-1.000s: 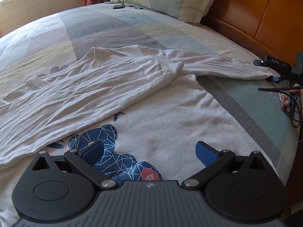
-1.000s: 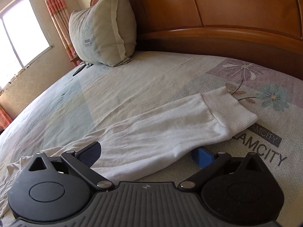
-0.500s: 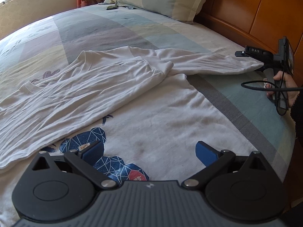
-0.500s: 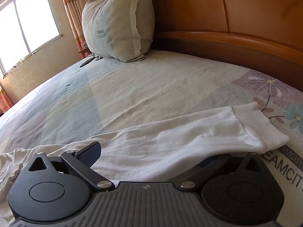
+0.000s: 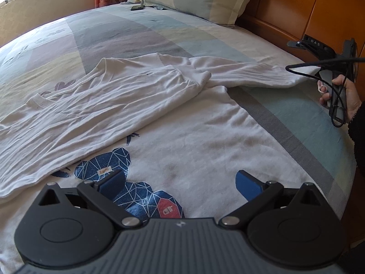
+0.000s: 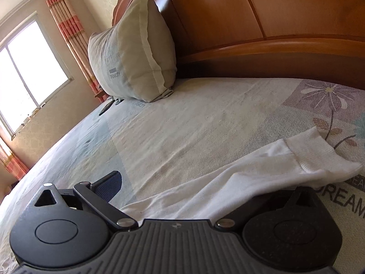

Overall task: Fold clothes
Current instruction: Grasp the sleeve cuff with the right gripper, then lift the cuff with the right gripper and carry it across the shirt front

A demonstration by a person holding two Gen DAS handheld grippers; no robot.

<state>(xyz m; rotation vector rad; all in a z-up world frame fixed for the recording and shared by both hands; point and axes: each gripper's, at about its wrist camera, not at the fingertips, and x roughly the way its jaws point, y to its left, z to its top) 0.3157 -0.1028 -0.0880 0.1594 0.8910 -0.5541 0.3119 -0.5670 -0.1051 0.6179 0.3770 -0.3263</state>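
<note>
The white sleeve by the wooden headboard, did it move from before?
Yes. The sleeve now drapes over the right hand-held gripper, hiding its right finger; its cuff sits farther from the headboard.

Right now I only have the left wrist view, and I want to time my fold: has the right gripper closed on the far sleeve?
Observer: No. The right gripper is open, with the sleeve draped across it.
Operator: Are both fingers clear of the cloth?
Observer: Only one pad shows, bare beside the cloth. The sleeve covers the other finger.
Operator: Where is the cuff?
Observer: The ribbed cuff rests on the sheet beyond the gripper, near a printed flower.
</note>
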